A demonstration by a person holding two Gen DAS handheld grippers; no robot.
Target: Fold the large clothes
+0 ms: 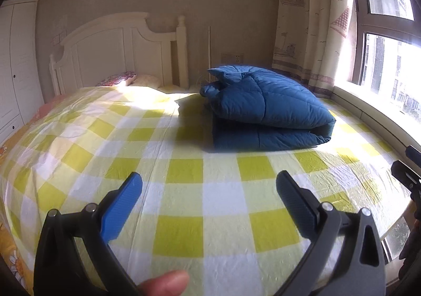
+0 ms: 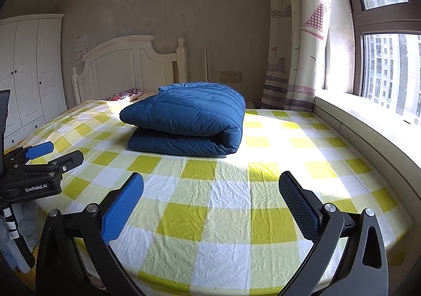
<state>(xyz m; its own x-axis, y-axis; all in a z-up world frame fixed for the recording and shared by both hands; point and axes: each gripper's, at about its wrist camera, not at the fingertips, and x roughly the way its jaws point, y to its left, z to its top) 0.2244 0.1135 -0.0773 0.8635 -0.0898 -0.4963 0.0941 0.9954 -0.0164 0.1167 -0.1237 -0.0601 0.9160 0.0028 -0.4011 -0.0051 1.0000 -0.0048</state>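
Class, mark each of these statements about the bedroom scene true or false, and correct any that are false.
1. The blue quilted padded garment lies folded on the yellow-and-white checked bedsheet. True.
2. The left gripper is clamped on the garment. False: its jaws stand open over bare sheet, apart from the garment.
3. The right gripper holds nothing. True.
4. The garment hangs from the white wooden headboard. False: it rests on the sheet, in front of the headboard.
5. The window is on the left of the bed. False: it is on the right in both views.
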